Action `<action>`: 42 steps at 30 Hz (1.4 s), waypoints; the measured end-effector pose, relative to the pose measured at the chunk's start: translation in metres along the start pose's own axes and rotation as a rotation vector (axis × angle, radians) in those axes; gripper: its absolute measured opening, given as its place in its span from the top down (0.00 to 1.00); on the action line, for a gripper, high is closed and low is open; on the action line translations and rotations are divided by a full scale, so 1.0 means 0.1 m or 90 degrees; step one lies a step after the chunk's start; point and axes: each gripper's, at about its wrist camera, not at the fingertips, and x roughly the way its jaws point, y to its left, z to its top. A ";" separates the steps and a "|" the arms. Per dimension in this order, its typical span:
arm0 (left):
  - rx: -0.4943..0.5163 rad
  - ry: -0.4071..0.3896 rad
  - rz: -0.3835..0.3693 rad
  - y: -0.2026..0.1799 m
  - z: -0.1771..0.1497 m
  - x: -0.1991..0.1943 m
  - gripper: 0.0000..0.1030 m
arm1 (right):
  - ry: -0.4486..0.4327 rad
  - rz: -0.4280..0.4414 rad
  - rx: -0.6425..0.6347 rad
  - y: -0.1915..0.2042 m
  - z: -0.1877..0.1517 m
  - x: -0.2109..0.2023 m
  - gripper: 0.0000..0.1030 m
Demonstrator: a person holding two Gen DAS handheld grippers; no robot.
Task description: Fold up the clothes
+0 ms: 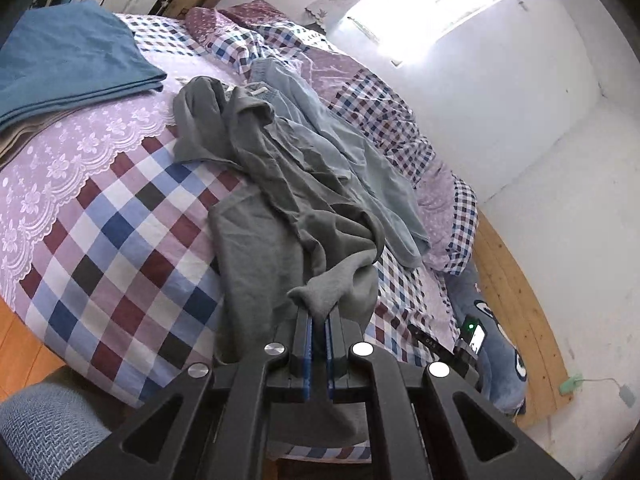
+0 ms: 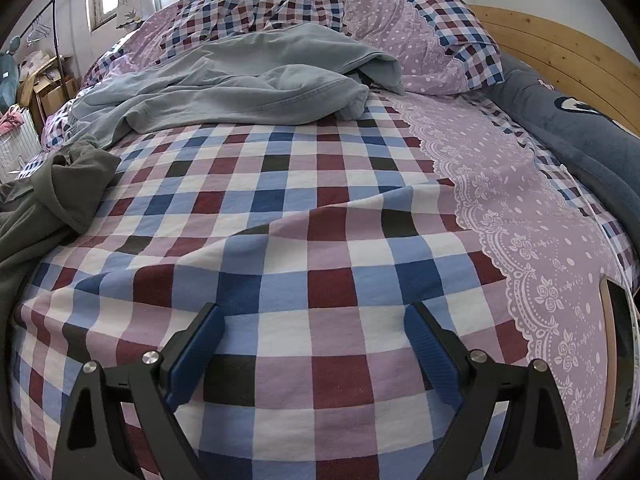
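grey garment (image 1: 280,200) | left claw (image 1: 318,316) clamps its edge | right claw (image 2: 314,320) wide, empty

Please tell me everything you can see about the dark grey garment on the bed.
The dark grey-green garment looks like soft, thick knit fabric. It lies crumpled and unfolded on the checked bedsheet, stretched in a long wrinkled band. One end is pinched between the blue pads of the shut left gripper and lifted slightly. Its far side overlaps a light blue-grey garment. The right wrist view shows only its edge.
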 end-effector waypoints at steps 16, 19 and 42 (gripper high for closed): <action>0.007 -0.008 -0.003 0.00 -0.02 -0.01 0.96 | 0.000 -0.001 0.001 0.00 0.00 0.00 0.09; 0.005 -0.009 -0.006 0.01 -0.02 -0.01 0.97 | 0.000 -0.001 0.001 0.00 0.00 0.00 0.08; -0.006 -0.009 -0.023 0.02 -0.04 -0.01 0.97 | 0.000 -0.002 0.002 0.00 0.00 0.00 0.08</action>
